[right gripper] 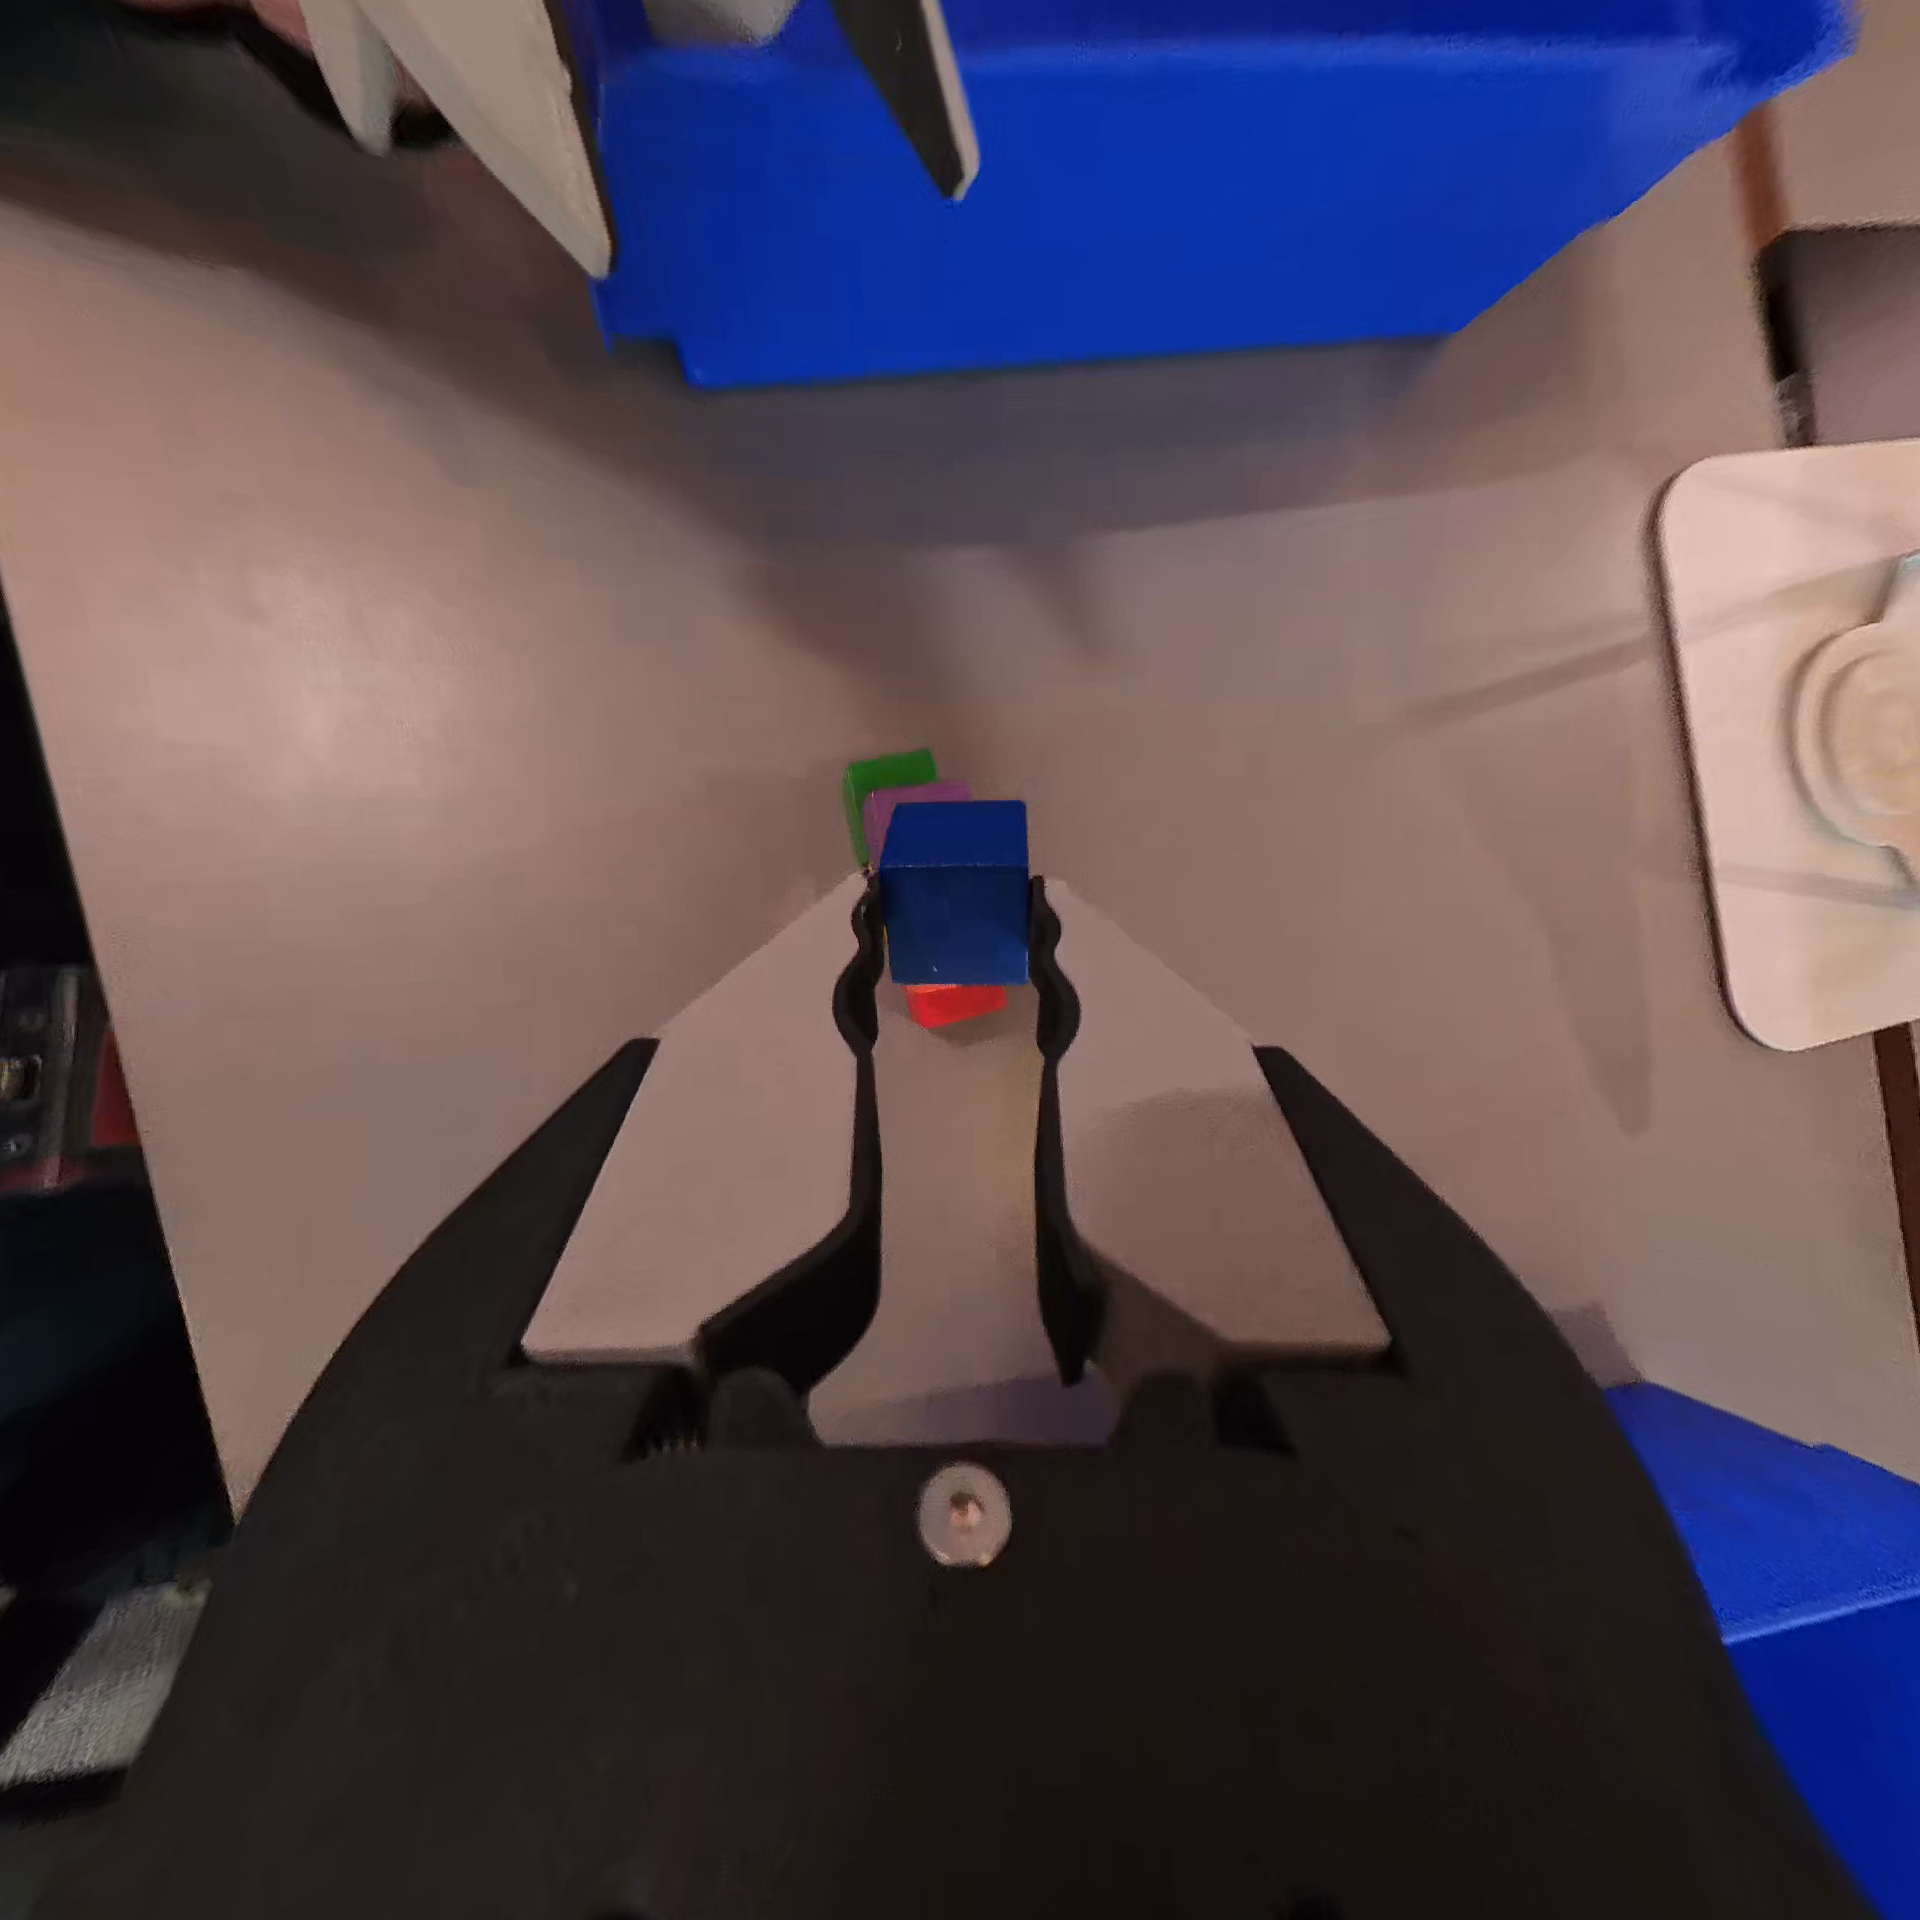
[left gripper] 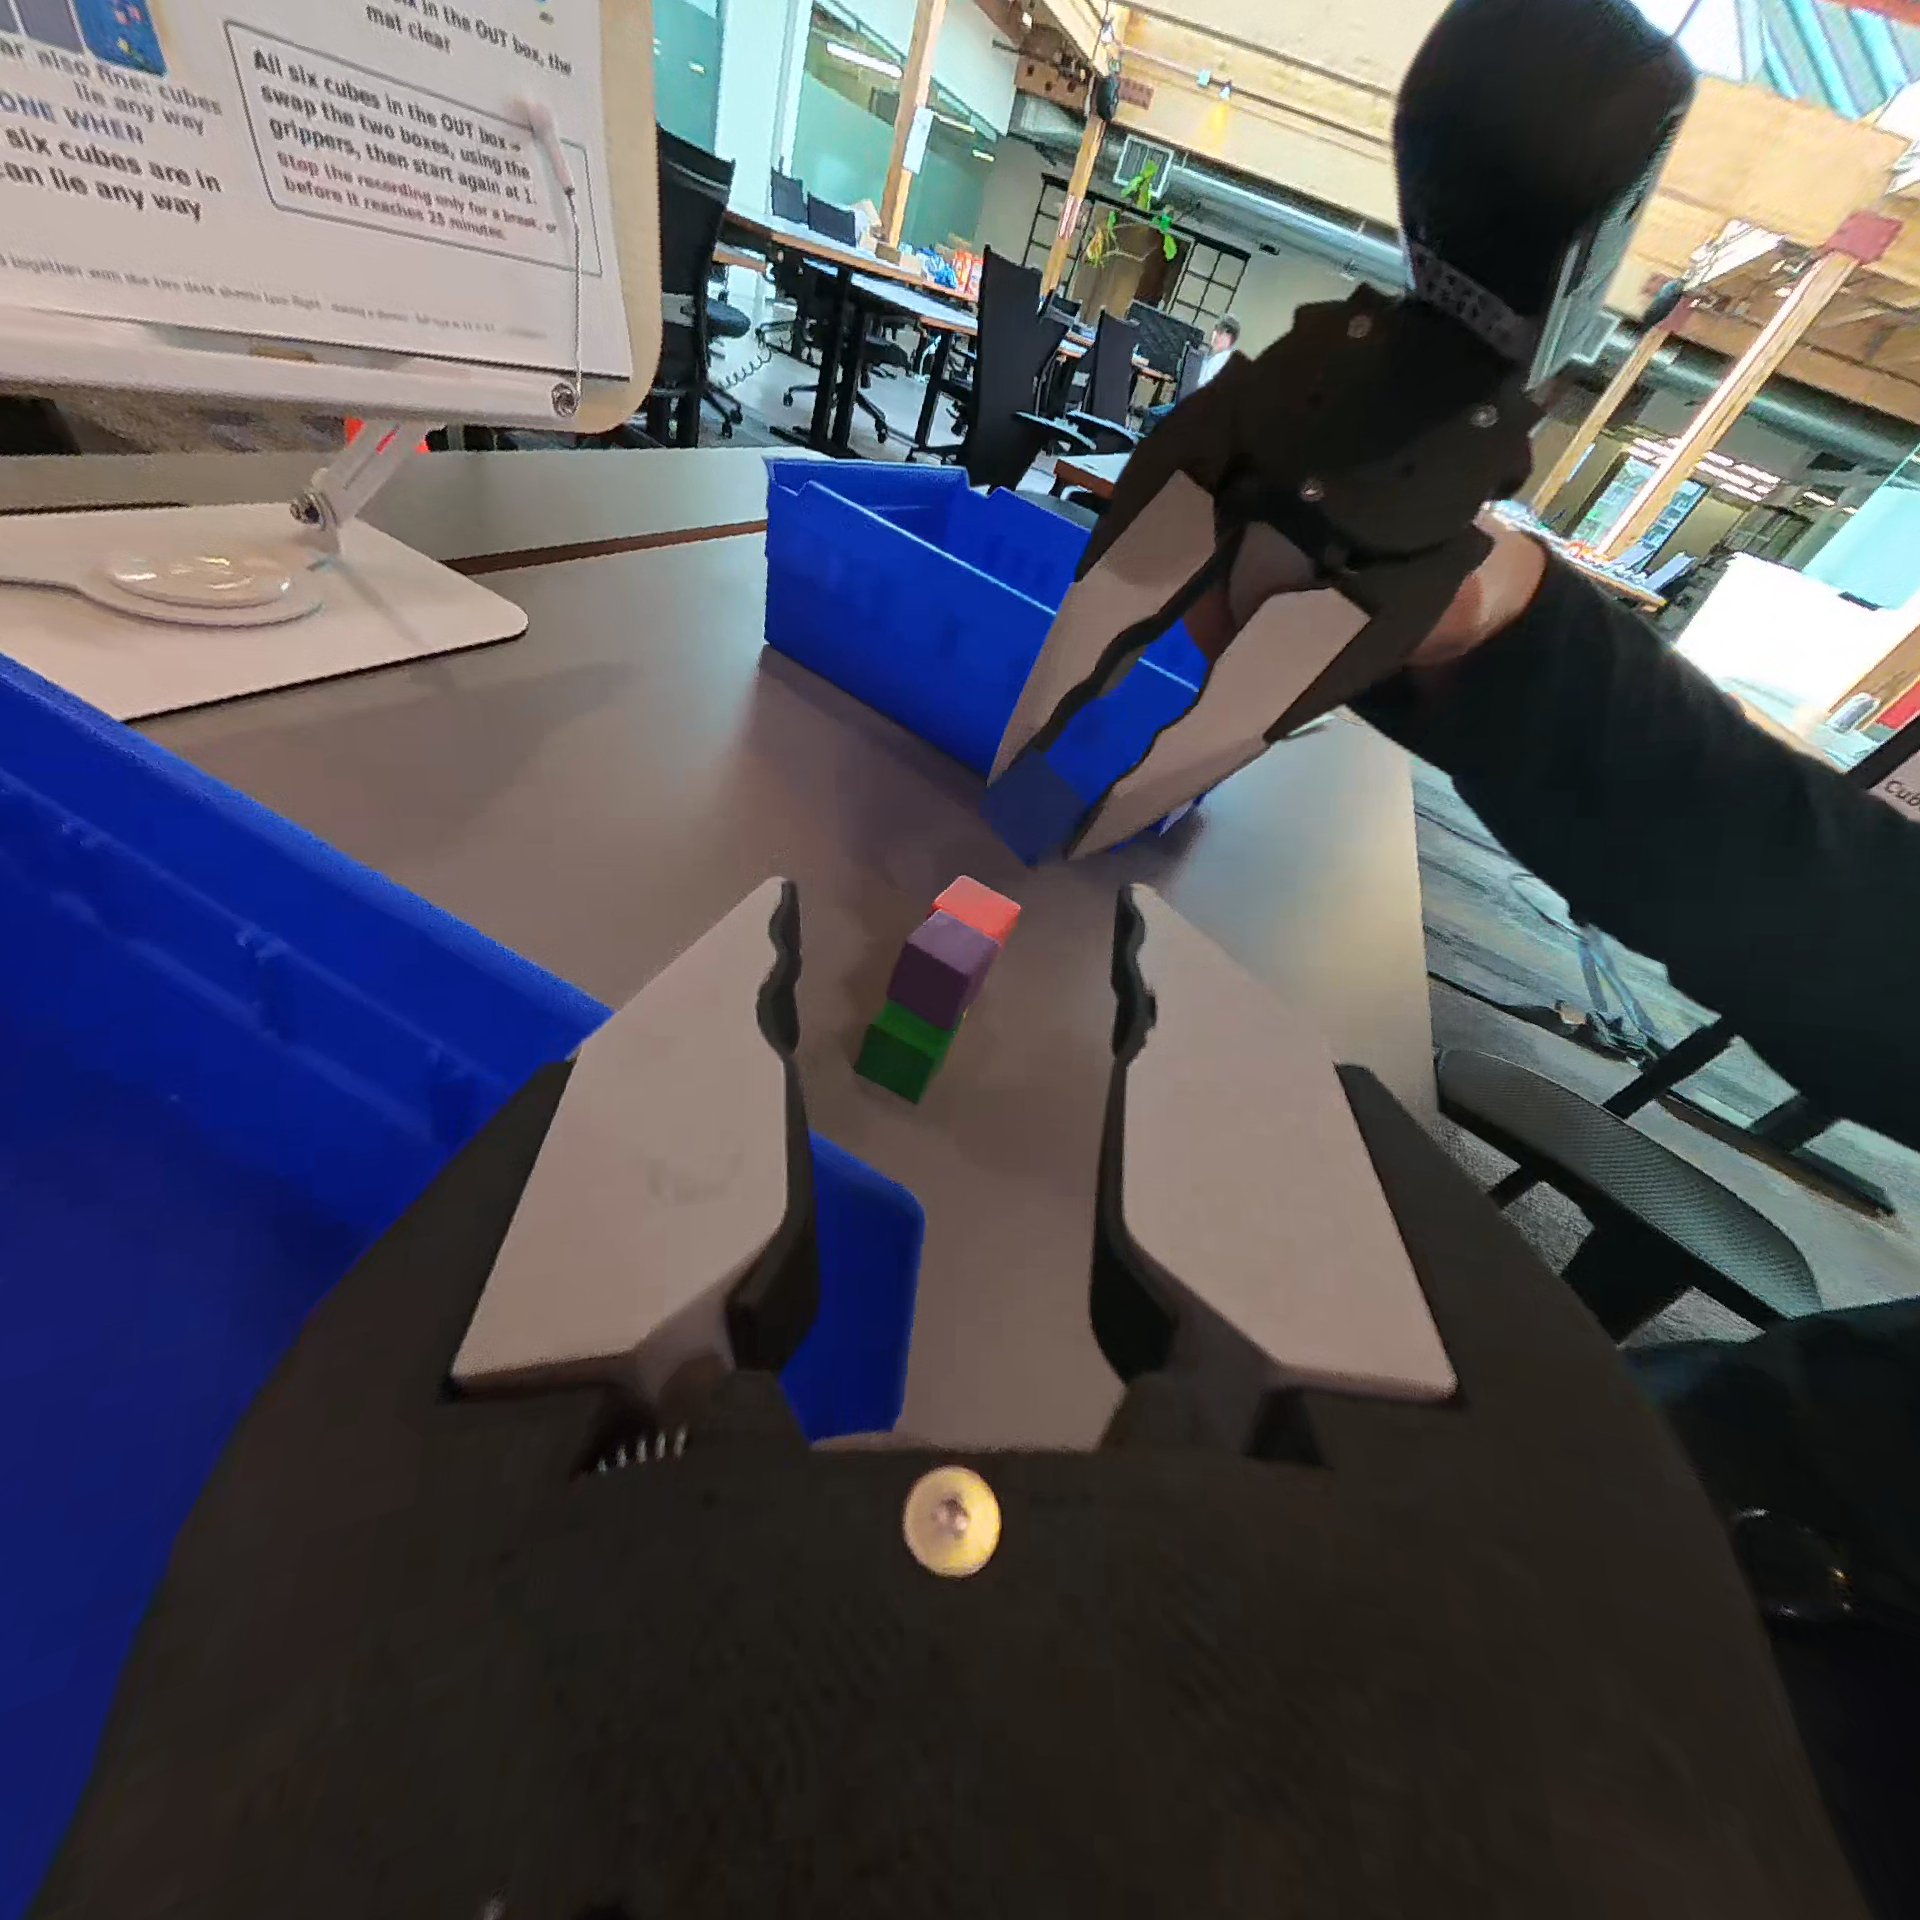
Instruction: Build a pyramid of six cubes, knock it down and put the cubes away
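Your right gripper [right gripper: 954, 925] is clamped on a blue cube [right gripper: 956, 894], one finger pressed to each side, and you hold it above the cubes on the table [right gripper: 416, 623]. In the left wrist view that gripper [left gripper: 1049, 821] points down in front of the far bin [left gripper: 894, 603], with the blue cube [left gripper: 1034, 805] at its tips, raised clear of the row.

Your left gripper [left gripper: 956, 925] is wide open and holds nothing; its fingers frame the row from the near side, just beside the near bin [left gripper: 260, 1039].

On the table a green cube [left gripper: 902, 1055], a purple cube [left gripper: 940, 971] and a red cube [left gripper: 977, 906] stand close together. The purple one sits higher than the green one, seemingly on top of it or of something behind it; a sliver of yellow shows at its side, too small to tell. From the right wrist view, the red cube [right gripper: 951, 1006] lies nearest, below the held cube, and the green cube [right gripper: 883, 790] farthest.

A white stand [left gripper: 260, 613] with a printed sheet [left gripper: 312, 177] sits at the table's edge.
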{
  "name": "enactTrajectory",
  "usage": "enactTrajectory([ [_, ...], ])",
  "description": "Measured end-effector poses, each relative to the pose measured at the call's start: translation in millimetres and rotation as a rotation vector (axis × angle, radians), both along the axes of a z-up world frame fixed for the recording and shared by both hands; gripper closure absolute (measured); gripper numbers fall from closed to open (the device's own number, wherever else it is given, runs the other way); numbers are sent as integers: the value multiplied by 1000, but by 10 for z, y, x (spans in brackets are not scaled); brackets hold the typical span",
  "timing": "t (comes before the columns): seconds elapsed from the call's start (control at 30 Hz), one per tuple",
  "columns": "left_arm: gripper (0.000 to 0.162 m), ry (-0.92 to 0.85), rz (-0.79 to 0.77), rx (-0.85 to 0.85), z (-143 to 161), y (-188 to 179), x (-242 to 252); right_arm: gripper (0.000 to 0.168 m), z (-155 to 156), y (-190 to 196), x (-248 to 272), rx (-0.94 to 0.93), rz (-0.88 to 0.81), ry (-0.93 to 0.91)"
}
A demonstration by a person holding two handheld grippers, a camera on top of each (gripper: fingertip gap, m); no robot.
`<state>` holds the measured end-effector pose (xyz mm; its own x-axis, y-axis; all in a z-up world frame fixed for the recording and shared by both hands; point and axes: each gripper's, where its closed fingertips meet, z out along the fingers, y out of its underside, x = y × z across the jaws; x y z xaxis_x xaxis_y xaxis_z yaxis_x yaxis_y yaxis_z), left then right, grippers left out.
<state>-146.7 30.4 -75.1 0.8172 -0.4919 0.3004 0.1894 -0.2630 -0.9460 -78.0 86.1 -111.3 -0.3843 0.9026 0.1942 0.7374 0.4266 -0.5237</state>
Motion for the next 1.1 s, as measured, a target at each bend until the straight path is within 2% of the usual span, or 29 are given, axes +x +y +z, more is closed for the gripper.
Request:
enactTrajectory([
  [0.13,105,-34,-15,-5,6,-6,-17,144,-206,36,-19,61,41,-129],
  [0.37,107,-33,-15,-10,-2,-11,-30,144,-327,-5,-28,62,77,-205],
  [1.1,107,-38,-22,-29,-38,-10,-17,139,-281,46,-105,92,78,-196],
])
